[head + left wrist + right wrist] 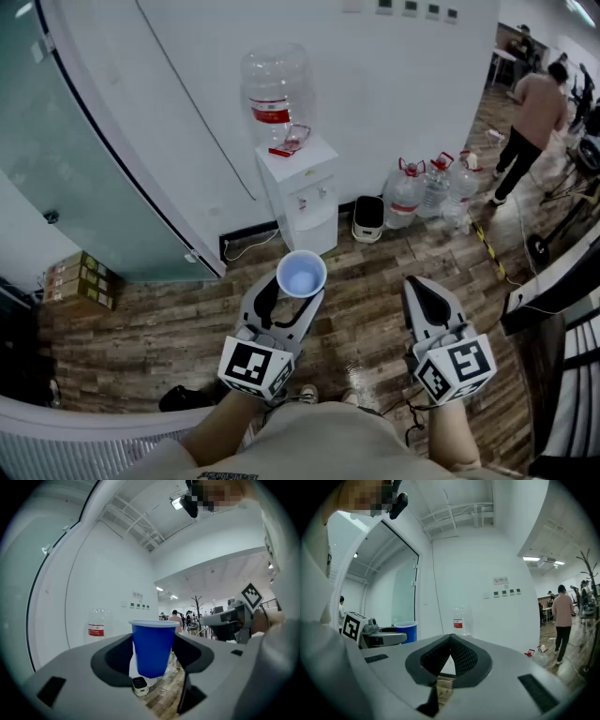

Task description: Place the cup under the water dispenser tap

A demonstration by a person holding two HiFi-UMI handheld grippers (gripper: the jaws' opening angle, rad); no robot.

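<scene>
A blue cup (301,276) stands upright and empty between the jaws of my left gripper (292,296), which is shut on it and held level above the wooden floor. From the left gripper view the cup (152,651) fills the gap between the jaws. The white water dispenser (302,195) stands against the wall straight ahead, some way beyond the cup, with a clear bottle (275,92) on top. My right gripper (421,291) is level to the right of the cup, its jaws shut with nothing in them (451,638).
Several large water jugs (433,187) and a small white box (368,217) sit on the floor right of the dispenser. A person (531,120) stands at the back right. Cardboard boxes (81,279) lie by the glass wall at left. A dark desk edge (555,279) runs along the right.
</scene>
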